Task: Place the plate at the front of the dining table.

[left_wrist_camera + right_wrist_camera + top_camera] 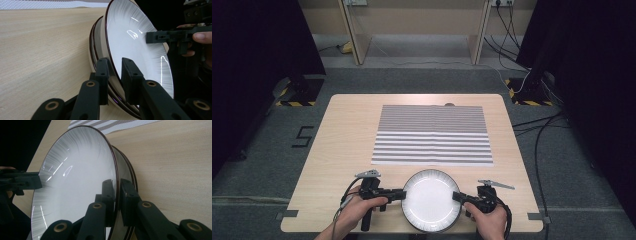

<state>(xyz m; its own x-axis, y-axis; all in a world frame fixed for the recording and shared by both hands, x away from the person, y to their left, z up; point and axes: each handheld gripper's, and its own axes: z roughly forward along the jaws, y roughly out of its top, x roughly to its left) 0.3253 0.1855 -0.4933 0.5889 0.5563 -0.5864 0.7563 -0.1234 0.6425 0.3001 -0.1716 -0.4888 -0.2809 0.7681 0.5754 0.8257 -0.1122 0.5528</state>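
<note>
A white plate with a dark rim [430, 200] lies on top of a small stack near the table's front edge. My left gripper [404, 194] meets the plate's left rim, and my right gripper [455, 196] meets its right rim. In the left gripper view the jaws of my left gripper [115, 72] straddle the rim of the top plate [132, 37], with the lower plates [96, 45] just behind it. In the right gripper view my right gripper [117, 192] is clamped on the rim of the same plate [75, 170], with a lower plate [127, 170] beside it.
A grey and white striped mat [432, 135] covers the middle and back of the wooden table [347, 140]. The stack sits close to the front edge. Cables and dark stands are on the floor beyond the table.
</note>
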